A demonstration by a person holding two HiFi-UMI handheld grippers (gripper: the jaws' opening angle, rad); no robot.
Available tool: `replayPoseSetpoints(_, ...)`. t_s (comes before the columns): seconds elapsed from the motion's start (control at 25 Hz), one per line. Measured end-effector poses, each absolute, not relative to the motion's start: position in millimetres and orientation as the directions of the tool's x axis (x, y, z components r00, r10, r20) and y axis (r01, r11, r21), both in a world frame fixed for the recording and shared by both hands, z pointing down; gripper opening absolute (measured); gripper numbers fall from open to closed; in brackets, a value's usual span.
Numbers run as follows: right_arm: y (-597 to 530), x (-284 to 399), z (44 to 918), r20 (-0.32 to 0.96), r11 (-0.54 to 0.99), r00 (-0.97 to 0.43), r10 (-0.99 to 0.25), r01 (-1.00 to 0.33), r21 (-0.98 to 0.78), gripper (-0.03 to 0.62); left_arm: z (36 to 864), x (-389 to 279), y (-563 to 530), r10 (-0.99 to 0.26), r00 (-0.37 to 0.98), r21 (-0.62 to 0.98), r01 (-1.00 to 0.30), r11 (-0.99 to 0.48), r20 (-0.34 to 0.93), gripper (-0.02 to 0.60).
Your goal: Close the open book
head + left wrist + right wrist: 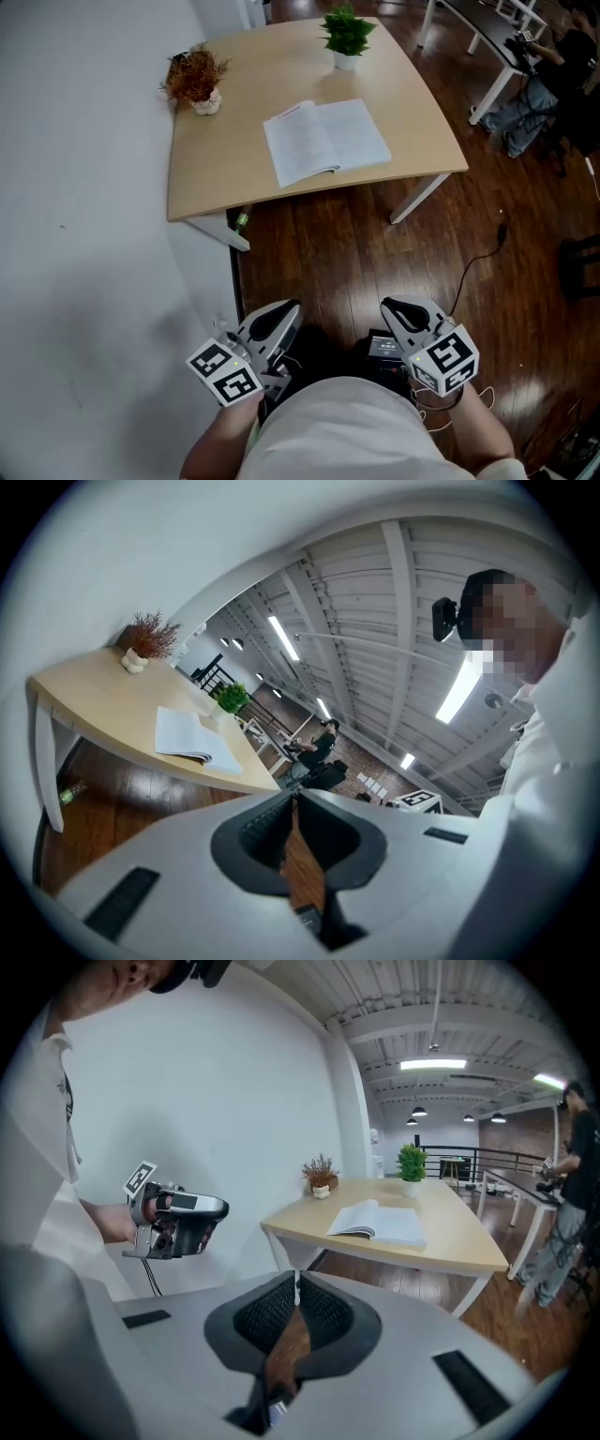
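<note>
Left gripper [287, 309] and right gripper [390, 307] both clenched on nothing, low by the body; the open book [326, 141] lies well ahead on the table [216, 192]; spine runs away from us, roughly between the hands; neither clearly nearer.

Loft-style office, I'd say: pale desk [216, 178] on dark wood floor [347, 262], white ceiling beams [375, 602] with strip lights [459, 691], a brick wall [511, 1133], someone [572, 1157] working at another desk [492, 37].
</note>
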State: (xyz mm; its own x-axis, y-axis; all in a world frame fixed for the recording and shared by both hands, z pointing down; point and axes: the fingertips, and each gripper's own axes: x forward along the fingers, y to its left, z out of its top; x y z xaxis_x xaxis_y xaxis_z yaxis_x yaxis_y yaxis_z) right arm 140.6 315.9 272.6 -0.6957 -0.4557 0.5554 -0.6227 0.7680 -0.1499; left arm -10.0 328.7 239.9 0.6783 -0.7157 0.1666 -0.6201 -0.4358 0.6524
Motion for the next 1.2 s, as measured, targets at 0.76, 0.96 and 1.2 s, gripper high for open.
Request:
replayPoseSetpoints(0.76, 157, 114, 295, 0.587, 0.903, -0.747, -0.313, -0.425, -0.059, 0.002, 258, -23, 185, -0.801, 0.568, 0.651, -0.684, -0.330, 0.191, -0.003)
replayPoseSetpoints(0.96, 99, 117, 294, 0.597, 0.941, -0.748, -0.289, -0.338, 0.033, 0.002, 261, -11, 131, -0.814, 0.541, 0.652, -0.699, -0.294, 0.213, -0.003)
replayPoseSetpoints(1.2, 58, 102, 300, 0.586, 0.971, -0.775, -0.238, -0.214, 0.110, 0.023, 275, -9, 92, -0.842, 0.482, 0.653, -0.723, -0.226, 0.242, -0.003)
